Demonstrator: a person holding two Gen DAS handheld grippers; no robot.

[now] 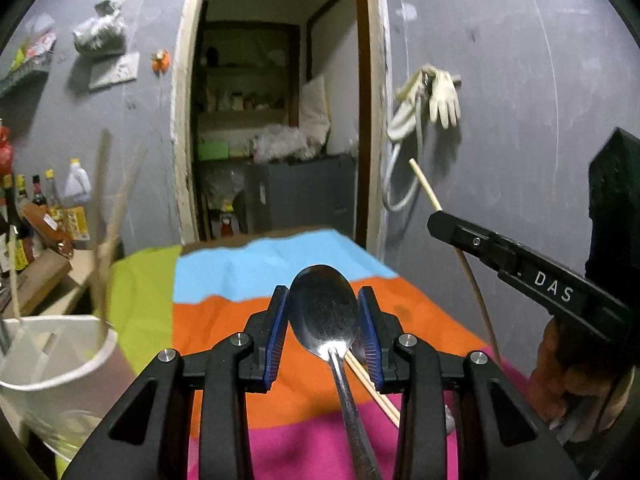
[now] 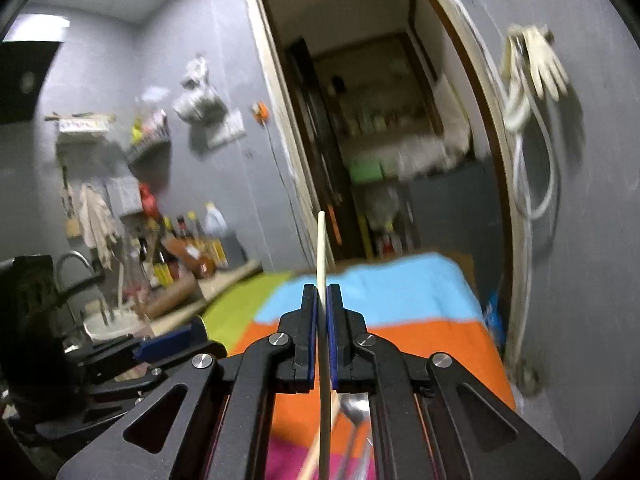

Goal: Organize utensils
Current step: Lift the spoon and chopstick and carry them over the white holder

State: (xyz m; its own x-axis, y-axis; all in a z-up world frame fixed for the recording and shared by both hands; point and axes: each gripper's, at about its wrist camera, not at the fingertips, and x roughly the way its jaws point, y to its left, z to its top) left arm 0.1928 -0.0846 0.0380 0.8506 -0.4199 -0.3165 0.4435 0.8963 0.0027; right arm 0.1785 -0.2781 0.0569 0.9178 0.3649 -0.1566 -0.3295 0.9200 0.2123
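Observation:
My left gripper (image 1: 323, 304) is shut on a metal spoon (image 1: 324, 308), bowl up between the blue pads, held above the striped cloth (image 1: 280, 268). A pair of wooden chopsticks (image 1: 374, 390) lies on the cloth under it. My right gripper (image 2: 321, 300) is shut on a single wooden chopstick (image 2: 321, 240) that stands upright. That gripper (image 1: 436, 224) and its chopstick (image 1: 424, 186) also show at the right of the left wrist view. A white utensil cup (image 1: 60, 360) with chopsticks in it stands at the lower left. Another spoon (image 2: 354, 408) lies on the cloth below the right gripper.
A counter with sauce bottles (image 1: 36, 200) runs along the left wall. An open doorway (image 1: 276, 120) to a storeroom is straight ahead. Gloves and a hose (image 1: 432, 96) hang on the grey wall at right. The cup also shows far left (image 2: 112, 322).

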